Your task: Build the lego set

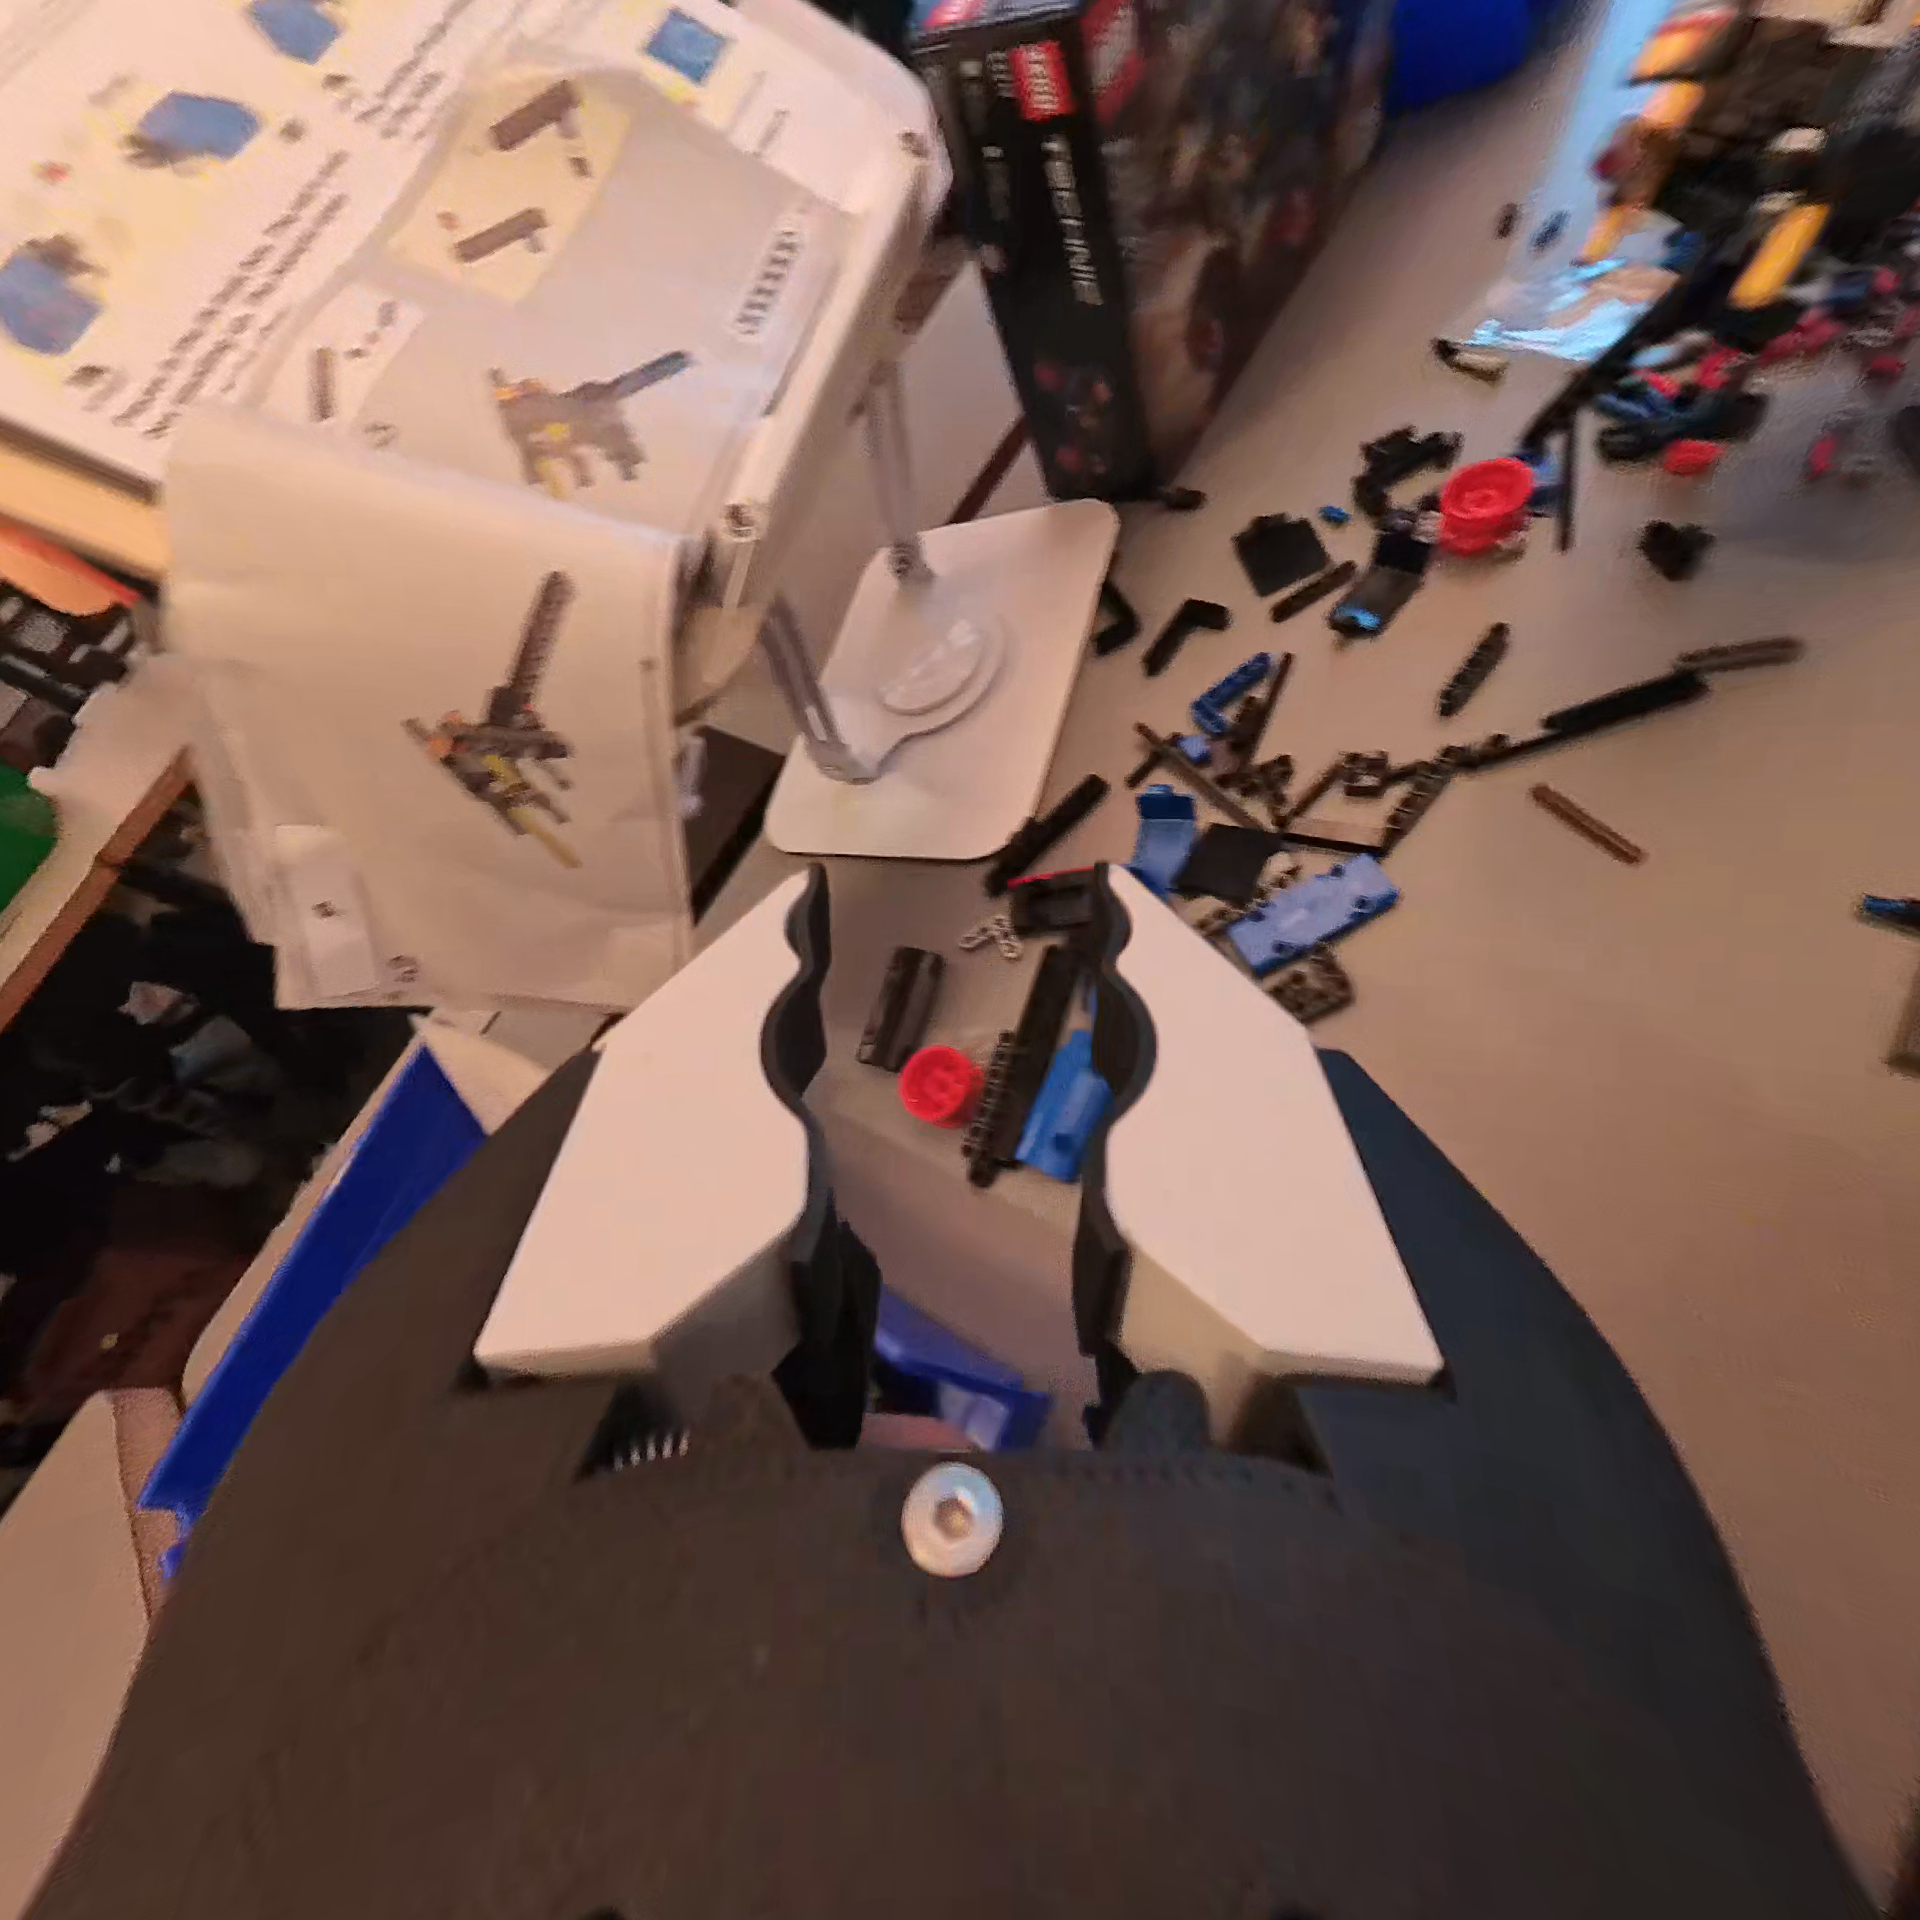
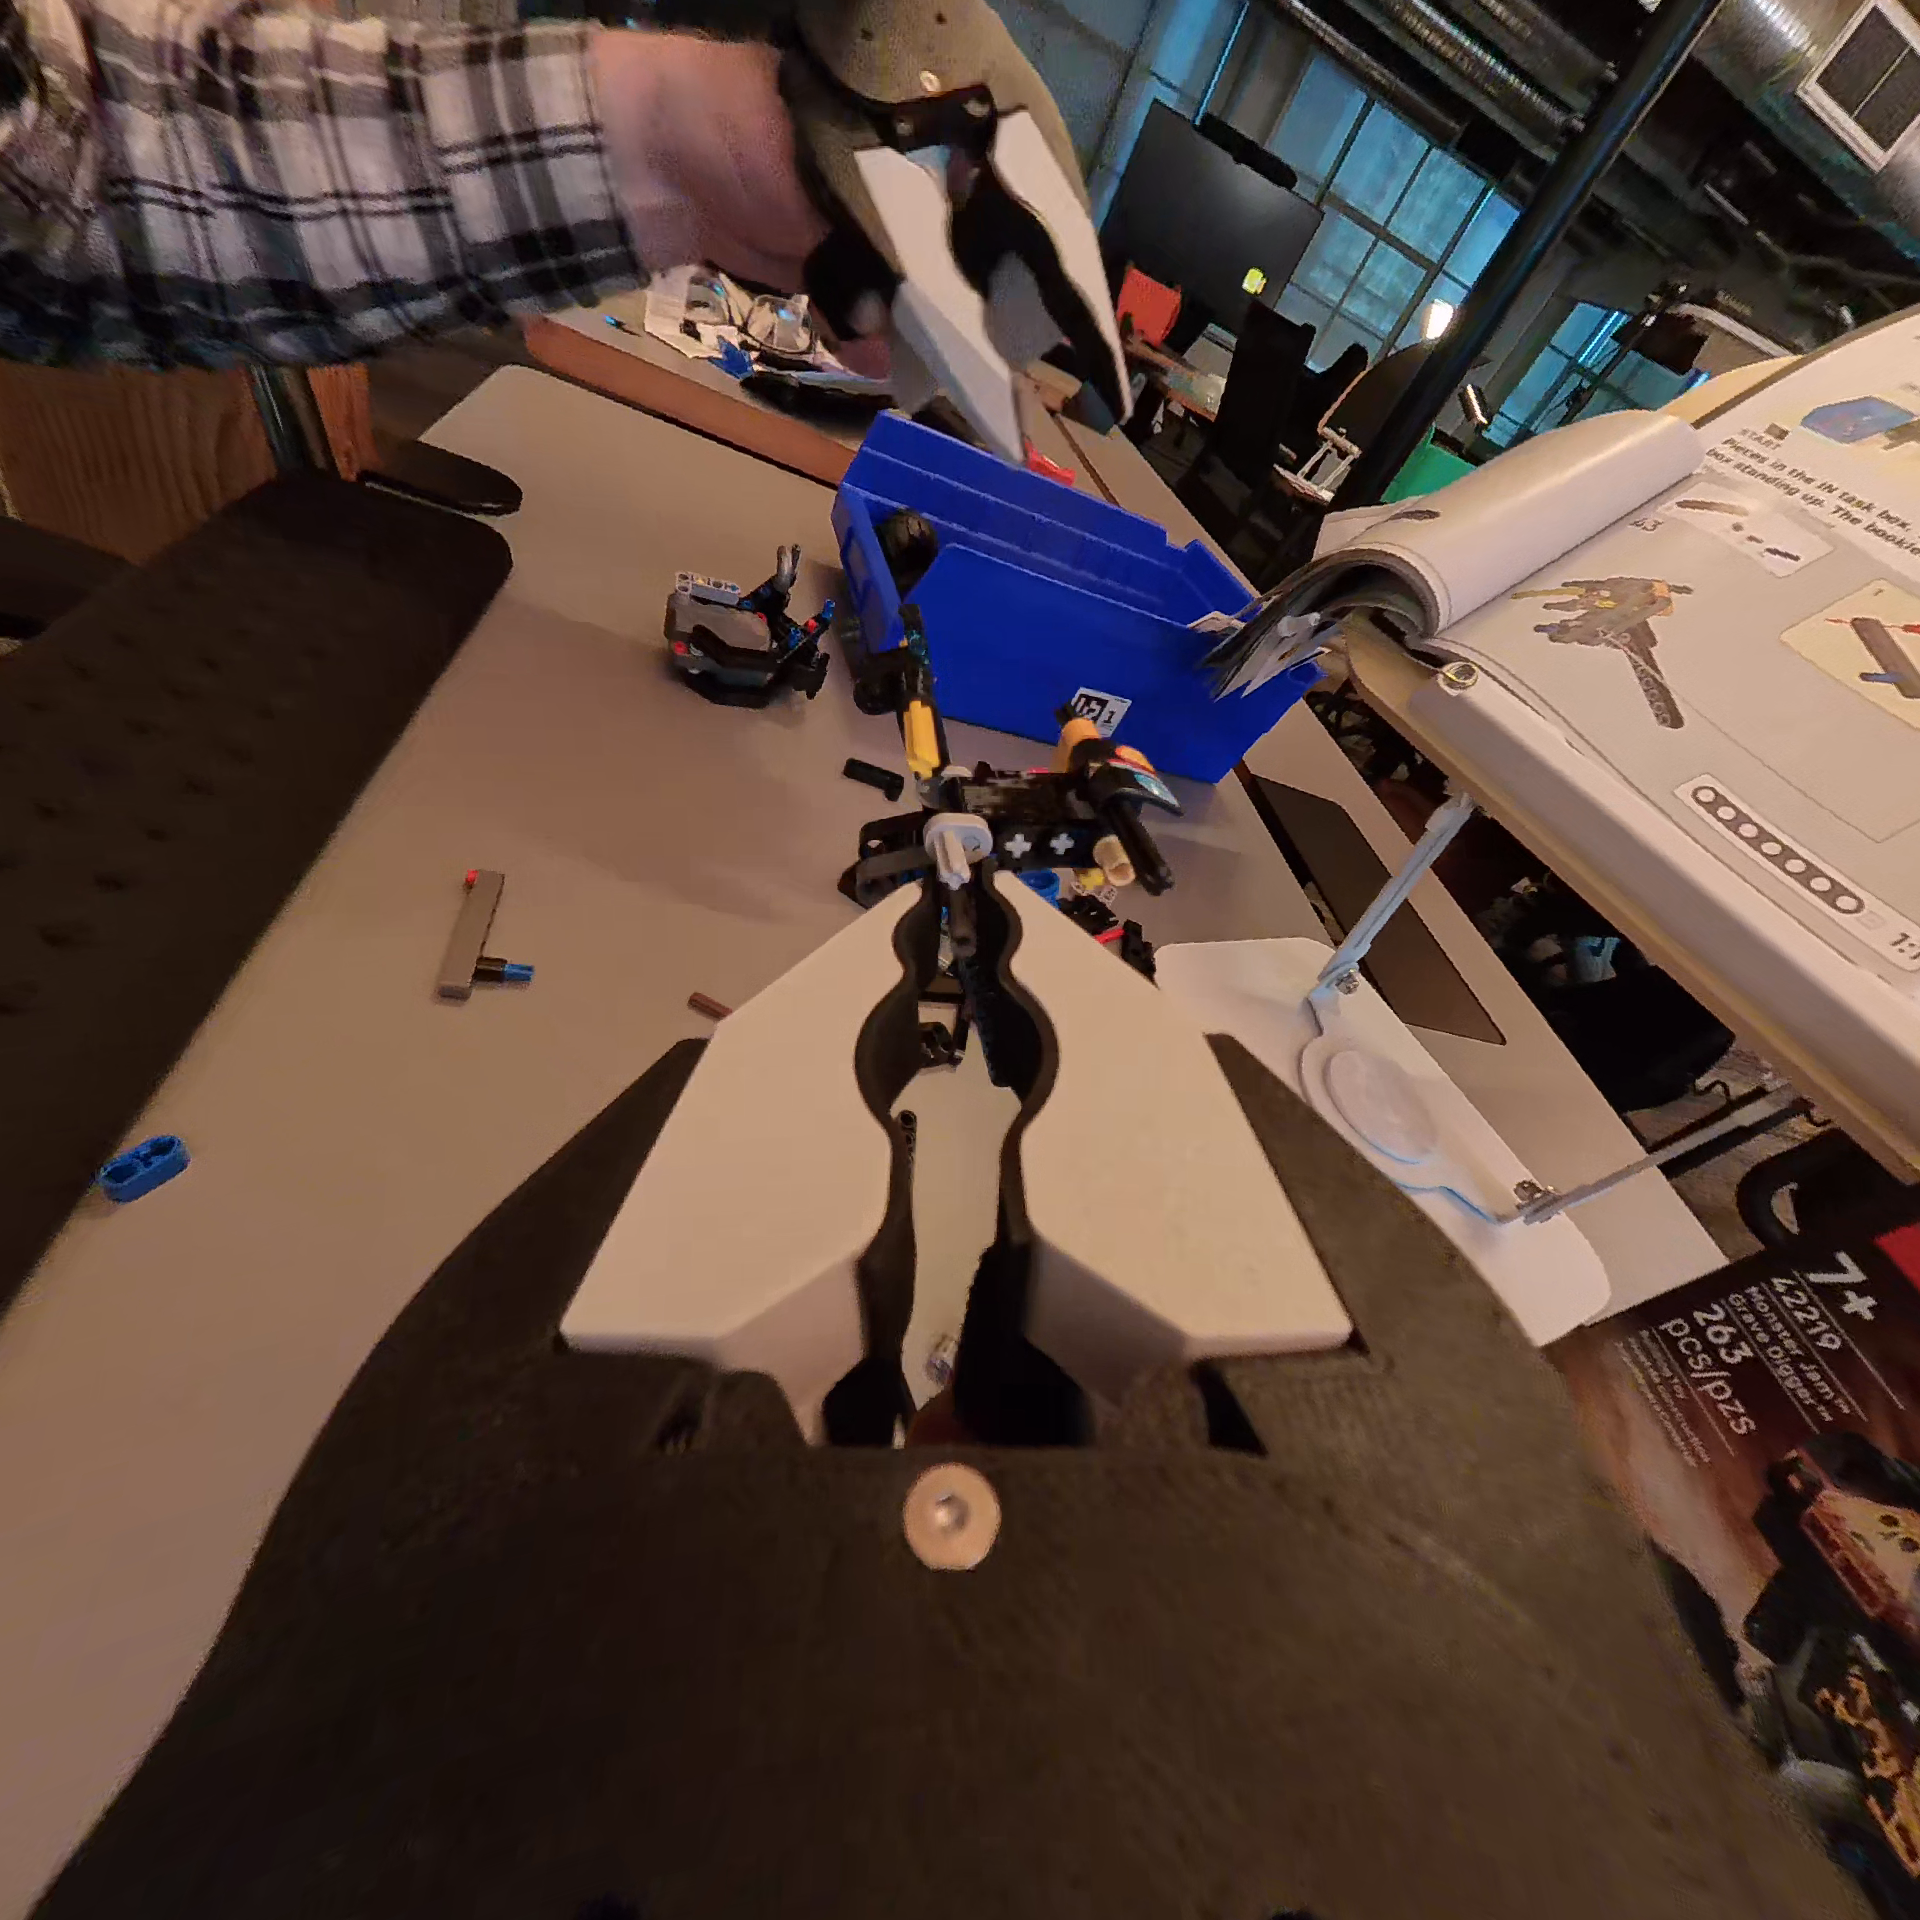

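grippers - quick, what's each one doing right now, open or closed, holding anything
Left gripper: open, holding nothing, above loose pieces.
Right gripper: shut on the black lego assembly.

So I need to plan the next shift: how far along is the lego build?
Early to midway, I'd judge. Done: a small grey-black sub-assembly stands beside the blue bin. In hand: the right hand-held gripper is shut on a partly built black frame with yellow parts. The left hand-held gripper is open and empty. Left: many loose pieces and a red wheel lie unattached on the table.
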`<act>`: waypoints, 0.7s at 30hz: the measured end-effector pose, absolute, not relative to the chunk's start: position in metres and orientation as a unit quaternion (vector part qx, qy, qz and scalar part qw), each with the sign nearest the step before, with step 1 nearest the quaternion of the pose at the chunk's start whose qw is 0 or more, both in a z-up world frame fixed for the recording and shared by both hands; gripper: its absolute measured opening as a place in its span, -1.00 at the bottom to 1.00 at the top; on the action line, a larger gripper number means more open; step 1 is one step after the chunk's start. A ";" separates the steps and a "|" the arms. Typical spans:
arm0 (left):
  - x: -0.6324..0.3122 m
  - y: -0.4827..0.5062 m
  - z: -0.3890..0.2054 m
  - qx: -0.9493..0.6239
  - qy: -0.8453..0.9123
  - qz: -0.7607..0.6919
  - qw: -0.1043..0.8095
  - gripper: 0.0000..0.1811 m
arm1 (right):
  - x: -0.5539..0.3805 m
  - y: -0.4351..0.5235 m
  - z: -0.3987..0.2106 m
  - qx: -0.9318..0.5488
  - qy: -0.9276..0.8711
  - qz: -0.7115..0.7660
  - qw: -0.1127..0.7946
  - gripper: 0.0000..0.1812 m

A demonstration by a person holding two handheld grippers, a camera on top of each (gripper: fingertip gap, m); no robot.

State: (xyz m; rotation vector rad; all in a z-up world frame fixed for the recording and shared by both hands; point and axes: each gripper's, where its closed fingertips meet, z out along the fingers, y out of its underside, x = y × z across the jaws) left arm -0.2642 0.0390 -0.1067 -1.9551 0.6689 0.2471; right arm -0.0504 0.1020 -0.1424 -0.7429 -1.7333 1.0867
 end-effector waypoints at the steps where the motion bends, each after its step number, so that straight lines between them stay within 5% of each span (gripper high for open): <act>1: -0.252 0.034 -0.112 -0.812 0.287 0.095 0.499 -0.48 | -0.050 0.102 -0.143 -0.301 -0.708 0.437 0.466 -0.97; 21: -0.121 -0.028 -0.228 -0.852 0.337 -0.038 0.398 -0.46 | -0.068 0.102 -0.138 -0.251 -0.730 0.240 0.589 -0.96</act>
